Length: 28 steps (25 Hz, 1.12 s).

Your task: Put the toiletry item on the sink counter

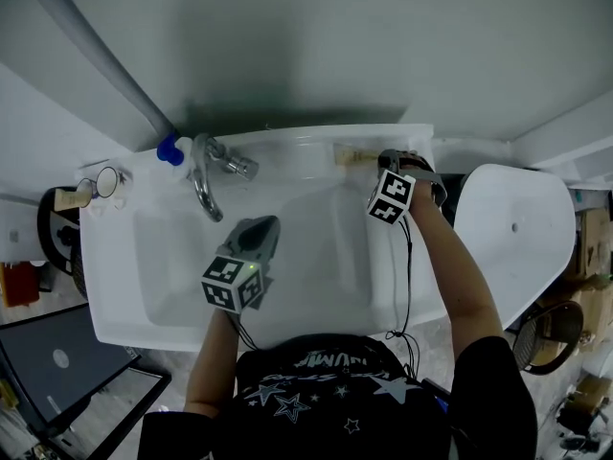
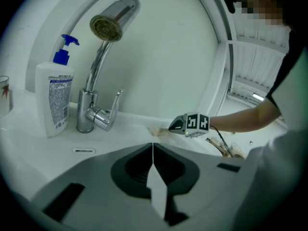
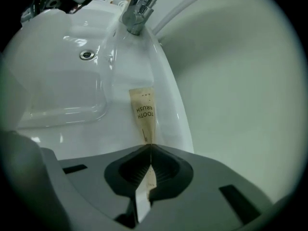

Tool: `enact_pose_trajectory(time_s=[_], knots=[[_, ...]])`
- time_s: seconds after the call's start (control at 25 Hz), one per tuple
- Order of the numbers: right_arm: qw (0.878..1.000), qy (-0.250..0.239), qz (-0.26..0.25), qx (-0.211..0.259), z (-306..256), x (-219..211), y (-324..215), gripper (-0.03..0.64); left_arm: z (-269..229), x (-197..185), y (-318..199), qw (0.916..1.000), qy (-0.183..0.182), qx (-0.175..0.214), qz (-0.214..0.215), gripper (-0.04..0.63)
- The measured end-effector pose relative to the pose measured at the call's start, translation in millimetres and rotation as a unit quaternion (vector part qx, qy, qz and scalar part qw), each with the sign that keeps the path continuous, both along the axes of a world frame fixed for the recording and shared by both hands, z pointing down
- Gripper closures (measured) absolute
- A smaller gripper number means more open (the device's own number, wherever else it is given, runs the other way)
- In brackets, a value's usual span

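A beige paper toothbrush packet (image 3: 143, 112) lies along the back right rim of the white sink (image 1: 115, 257), its far end resting on the counter. My right gripper (image 3: 148, 147) is shut on the packet's near end. From the head view the packet (image 1: 351, 153) pokes out left of the right gripper (image 1: 381, 161) at the sink's back edge. My left gripper (image 2: 153, 146) is shut with nothing in it and hangs over the basin (image 1: 261, 230). The left gripper view shows the right gripper (image 2: 190, 124) and the packet (image 2: 158, 130) across the basin.
A chrome faucet (image 1: 206, 185) stands at the back left of the sink, with a white pump bottle with a blue top (image 2: 55, 97) beside it. Glasses (image 1: 101, 182) lie on the left corner. The drain (image 3: 86, 55) sits in the basin. A white toilet lid (image 1: 508, 238) is at the right.
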State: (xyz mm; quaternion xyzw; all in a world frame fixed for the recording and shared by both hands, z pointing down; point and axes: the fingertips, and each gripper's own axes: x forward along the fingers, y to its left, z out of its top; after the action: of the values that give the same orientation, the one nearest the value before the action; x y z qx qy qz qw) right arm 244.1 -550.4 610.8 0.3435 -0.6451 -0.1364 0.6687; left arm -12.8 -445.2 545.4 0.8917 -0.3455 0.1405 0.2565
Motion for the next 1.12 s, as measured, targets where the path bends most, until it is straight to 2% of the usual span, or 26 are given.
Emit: enact_pose_trajectory(time_s=[0.2,0.56,0.6,0.64,0.68,1.12], knots=[[1.0,-0.003,0.003,-0.003,5.8,0.4,-7.1,0.601,3.5,-1.5,-1.1,1.0,-0.001,-0.005,-0.003,0.575],[0.999,-0.013,0.008,0.033,5.5,-4.7,-12.8,0.596,8.3,-4.3,0.3,0.9999,0.002,-0.012,-0.004,0.575],[0.999,-0.015,0.009,0.033,5.9,-5.4,-12.5,0.576,8.4,-4.5,0.8,0.9999,0.003,-0.012,-0.004,0.575],[0.999,-0.019,0.011,0.032,6.6,-6.1,-11.8,0.512,8.1,-4.5,1.3,0.9999,0.004,-0.013,-0.004,0.575],[0.999,-0.025,0.014,0.029,7.5,-7.0,-10.8,0.478,7.6,-4.5,1.6,0.9999,0.004,-0.012,-0.004,0.575],[0.997,-0.056,0.024,0.054,-11.3,-23.2,15.6,0.472,-4.4,-8.7,8.6,1.0,0.005,0.002,-0.005,0.575]])
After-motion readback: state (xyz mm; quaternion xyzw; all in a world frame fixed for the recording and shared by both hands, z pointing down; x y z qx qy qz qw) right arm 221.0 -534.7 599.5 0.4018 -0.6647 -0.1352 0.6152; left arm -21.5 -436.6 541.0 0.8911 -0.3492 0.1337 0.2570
